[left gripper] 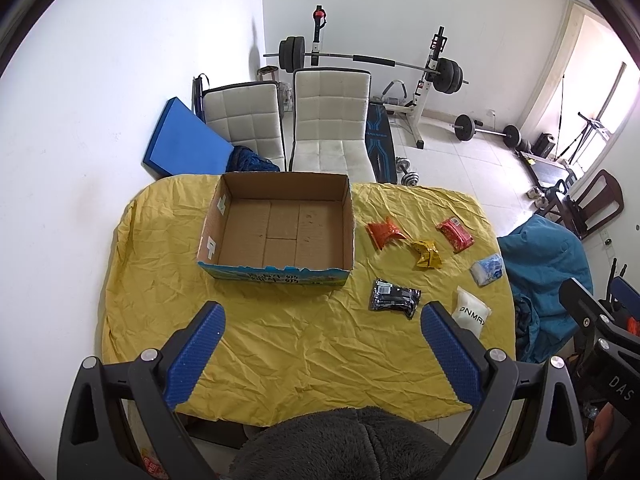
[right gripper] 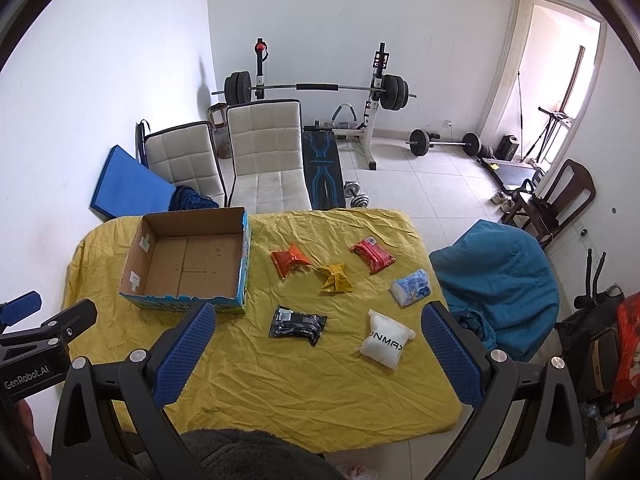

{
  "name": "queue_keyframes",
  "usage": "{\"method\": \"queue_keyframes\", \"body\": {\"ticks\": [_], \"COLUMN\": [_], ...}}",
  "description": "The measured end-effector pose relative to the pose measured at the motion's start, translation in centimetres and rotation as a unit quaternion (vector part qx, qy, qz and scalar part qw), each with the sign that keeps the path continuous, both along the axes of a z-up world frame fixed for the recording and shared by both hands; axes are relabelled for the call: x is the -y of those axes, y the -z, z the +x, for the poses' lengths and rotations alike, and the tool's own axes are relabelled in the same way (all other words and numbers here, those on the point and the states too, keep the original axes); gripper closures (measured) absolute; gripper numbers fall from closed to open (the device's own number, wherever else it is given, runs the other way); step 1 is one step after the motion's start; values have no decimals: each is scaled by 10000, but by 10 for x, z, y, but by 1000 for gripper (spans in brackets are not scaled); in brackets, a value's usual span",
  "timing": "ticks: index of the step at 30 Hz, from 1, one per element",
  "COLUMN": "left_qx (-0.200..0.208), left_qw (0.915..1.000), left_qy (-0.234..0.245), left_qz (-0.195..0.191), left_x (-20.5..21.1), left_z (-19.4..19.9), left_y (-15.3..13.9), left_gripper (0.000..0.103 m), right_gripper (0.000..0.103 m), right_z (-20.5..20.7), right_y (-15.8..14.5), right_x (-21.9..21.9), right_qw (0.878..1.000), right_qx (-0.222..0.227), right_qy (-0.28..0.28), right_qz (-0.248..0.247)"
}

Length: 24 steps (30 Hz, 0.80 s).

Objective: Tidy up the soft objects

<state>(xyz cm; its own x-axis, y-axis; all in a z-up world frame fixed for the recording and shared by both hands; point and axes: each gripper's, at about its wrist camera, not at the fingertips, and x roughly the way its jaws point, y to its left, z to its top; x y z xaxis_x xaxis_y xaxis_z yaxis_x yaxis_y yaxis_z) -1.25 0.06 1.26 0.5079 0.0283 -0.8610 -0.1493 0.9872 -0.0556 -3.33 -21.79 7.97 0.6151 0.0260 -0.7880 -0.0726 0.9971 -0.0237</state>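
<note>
We are at the start — the box [right gripper: 188, 264] sits empty and six packets lie right of it on the cloth [right gripper: 280, 392]. Both the left gripper [left gripper: 320, 344] and right gripper [right gripper: 320, 344] gape wide, holding nothing. Next we likely reach for the black packet [right gripper: 298, 325], nearest the box.

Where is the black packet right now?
The black packet lies flat on the yellow cloth, right of the cardboard box's near corner and left of the white pouch, untouched by either tool.
</note>
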Motion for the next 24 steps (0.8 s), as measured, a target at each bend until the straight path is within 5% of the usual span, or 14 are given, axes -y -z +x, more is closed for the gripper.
{"method": "queue_keyframes", "body": {"ticks": [17, 24], "left_qx": [-91, -106], "left_qw": [9999, 9999], "left_qy": [25, 50], "left_qz": [61, 46], "left_x": [10, 23], "left_z": [2, 21], "left_y": [4, 18], "left_gripper": [3, 3], "right_gripper": [0, 0], "right_z": [8, 25], "right_y": [4, 29], "right_x": [3, 29], "right_qw": [9999, 9992], "right_qx": [-88, -320], "right_qy": [-23, 200], "right_qz": [61, 165]}}
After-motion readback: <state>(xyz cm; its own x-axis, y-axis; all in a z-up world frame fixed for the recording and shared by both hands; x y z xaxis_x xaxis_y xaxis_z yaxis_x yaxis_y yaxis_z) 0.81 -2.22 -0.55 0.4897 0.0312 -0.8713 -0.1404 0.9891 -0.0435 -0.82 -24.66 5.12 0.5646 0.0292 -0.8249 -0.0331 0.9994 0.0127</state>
